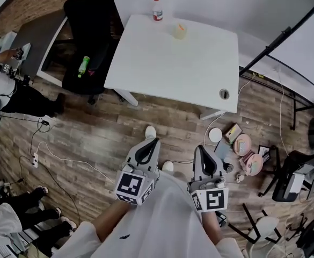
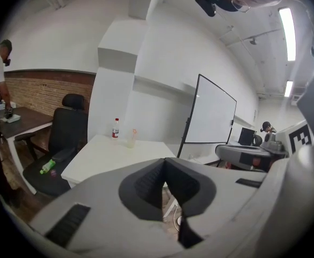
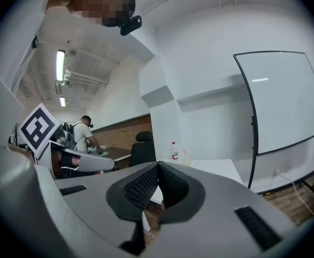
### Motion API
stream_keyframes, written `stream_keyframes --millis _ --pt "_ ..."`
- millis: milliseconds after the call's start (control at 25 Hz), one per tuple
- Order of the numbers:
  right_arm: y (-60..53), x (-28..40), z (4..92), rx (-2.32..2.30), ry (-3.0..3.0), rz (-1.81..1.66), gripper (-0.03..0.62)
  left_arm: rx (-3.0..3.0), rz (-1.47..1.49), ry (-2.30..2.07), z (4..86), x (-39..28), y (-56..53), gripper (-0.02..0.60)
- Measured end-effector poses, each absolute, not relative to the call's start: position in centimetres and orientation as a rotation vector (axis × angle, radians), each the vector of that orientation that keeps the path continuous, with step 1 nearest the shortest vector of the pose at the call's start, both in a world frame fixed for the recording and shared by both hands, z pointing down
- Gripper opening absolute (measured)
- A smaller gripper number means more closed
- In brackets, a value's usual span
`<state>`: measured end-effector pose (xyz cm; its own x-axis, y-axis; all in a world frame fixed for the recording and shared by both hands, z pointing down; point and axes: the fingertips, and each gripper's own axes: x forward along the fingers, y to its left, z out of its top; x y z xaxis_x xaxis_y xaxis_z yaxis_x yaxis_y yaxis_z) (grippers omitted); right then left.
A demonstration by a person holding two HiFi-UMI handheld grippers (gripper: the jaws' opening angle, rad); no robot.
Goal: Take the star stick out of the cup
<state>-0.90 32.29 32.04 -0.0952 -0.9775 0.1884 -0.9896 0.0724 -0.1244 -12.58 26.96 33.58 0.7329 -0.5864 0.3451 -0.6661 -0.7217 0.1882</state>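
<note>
Left gripper (image 1: 152,144): jaws closed tip to tip, nothing between them, held low over the floor. Right gripper (image 1: 199,150): likewise closed and empty, beside the left. Table (image 1: 146,63): white, well ahead of both. Cup (image 1: 180,32): upright near the table's far edge, star stick (image 1: 181,26) standing in it. Bottle (image 1: 157,8): near the cup. Chair (image 1: 89,36): black, at the table's left.

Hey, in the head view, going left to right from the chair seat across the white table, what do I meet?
Green bottle → red-capped bottle → cup holding the star stick → round cable port
</note>
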Motion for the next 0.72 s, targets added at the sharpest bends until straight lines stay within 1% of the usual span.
stream_keyframes --millis 320,720 --pt "22.5 -1.5 30.6 2.103 -2.225 0.315 0.005 2.644 0.356 -0.920 32.9 -12.5 17.4 -0.005" --pt "11.6 -3.9 29.9 2.097 -2.190 0.302 0.005 2.636 0.355 -0.860 32.9 -15.0 7.0 -0.005"
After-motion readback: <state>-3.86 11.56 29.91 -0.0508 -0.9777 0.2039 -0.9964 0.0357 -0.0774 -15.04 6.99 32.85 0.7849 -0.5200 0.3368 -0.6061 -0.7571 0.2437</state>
